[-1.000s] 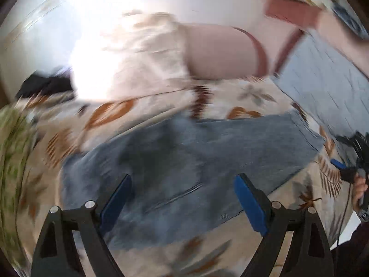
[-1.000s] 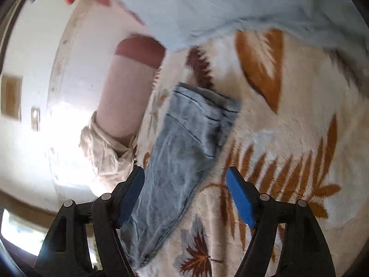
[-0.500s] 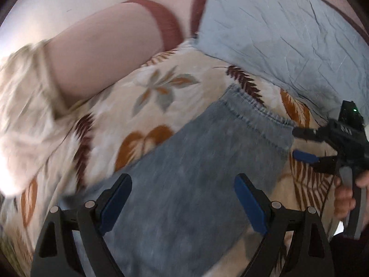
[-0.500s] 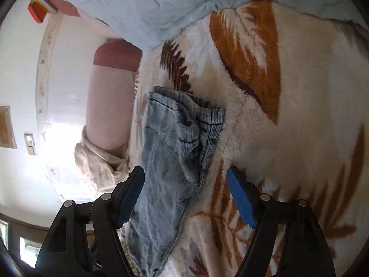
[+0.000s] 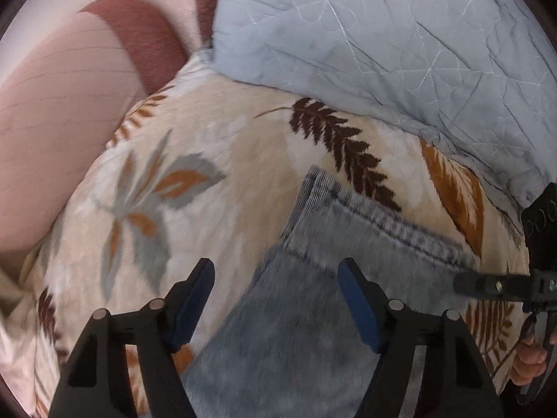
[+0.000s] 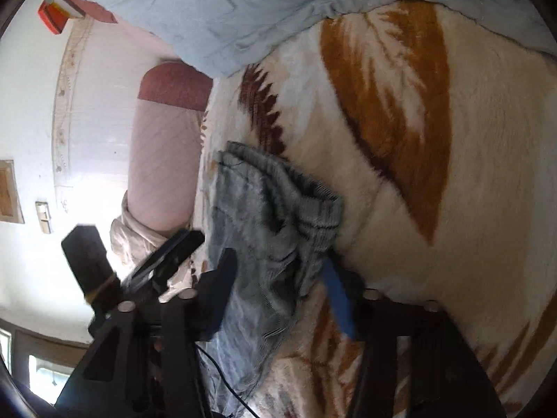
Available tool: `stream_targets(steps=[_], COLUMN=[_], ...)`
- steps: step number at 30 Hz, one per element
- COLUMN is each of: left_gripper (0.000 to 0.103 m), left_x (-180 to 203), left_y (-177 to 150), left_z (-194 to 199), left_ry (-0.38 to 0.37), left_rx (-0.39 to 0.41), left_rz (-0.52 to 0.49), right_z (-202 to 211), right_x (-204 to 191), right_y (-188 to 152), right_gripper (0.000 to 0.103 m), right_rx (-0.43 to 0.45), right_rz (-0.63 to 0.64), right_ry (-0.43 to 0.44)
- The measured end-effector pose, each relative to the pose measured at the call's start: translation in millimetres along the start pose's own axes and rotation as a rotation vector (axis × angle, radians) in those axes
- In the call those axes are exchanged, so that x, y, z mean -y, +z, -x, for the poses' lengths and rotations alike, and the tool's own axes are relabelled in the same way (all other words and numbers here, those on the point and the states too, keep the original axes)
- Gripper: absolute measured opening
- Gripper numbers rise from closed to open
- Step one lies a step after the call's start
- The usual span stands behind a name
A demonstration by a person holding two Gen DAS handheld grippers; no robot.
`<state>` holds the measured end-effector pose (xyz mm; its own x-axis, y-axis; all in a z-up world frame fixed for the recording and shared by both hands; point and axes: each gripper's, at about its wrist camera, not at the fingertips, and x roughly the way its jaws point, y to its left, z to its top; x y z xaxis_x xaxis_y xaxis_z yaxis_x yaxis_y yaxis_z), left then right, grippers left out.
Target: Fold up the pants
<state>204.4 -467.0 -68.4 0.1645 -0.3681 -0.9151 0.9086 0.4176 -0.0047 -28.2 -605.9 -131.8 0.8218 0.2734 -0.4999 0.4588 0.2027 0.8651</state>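
Grey-blue denim pants (image 5: 334,278) lie on a cream blanket with a leaf pattern (image 5: 195,146). In the left wrist view my left gripper (image 5: 276,292) is open, its jaws partly closed in, straddling the left edge of the pants near the hem. In the right wrist view the pants (image 6: 264,230) show a bunched hem, and my right gripper (image 6: 278,285) is open with its blue pads on either side of the right edge of the cloth. The right gripper's body shows at the right of the left wrist view (image 5: 504,284), held by a hand.
A light blue quilt (image 5: 400,35) covers the far side of the bed. A pink bolster with a dark red end (image 5: 87,80) lies at the far left against a white wall (image 6: 101,87). The left gripper's body (image 6: 139,261) shows in the right view.
Both grippers have moved in toward the hem end of the pants. Both pairs of jaws have narrowed around the pant edges. The right gripper now straddles the bunched hem.
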Motion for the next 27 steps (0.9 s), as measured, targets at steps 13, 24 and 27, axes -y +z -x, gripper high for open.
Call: stream_targets(steps=[13, 24, 27], left_gripper=[0.071, 0.028, 0.021], left_x=[13.4, 23.2, 20.4], left_y=[33.0, 29.6, 23.6], left_z=[-40.8, -29.0, -18.2], left_ry=[-0.131, -0.192, -0.205], left_rx=[-0.011, 0.036, 0.063], left_rz=[-0.04, -0.036, -0.01], right_z=[-7.3, -7.1, -6.8], right_x=[-7.0, -16.4, -15.4], right_y=[4.8, -4.6, -5.3], right_gripper=[0.04, 0.024, 0.018], right_rx=[-0.011, 0.005, 0.005], right_rz=[0.055, 0.129, 0.123], right_ry=[-0.007, -0.058, -0.057])
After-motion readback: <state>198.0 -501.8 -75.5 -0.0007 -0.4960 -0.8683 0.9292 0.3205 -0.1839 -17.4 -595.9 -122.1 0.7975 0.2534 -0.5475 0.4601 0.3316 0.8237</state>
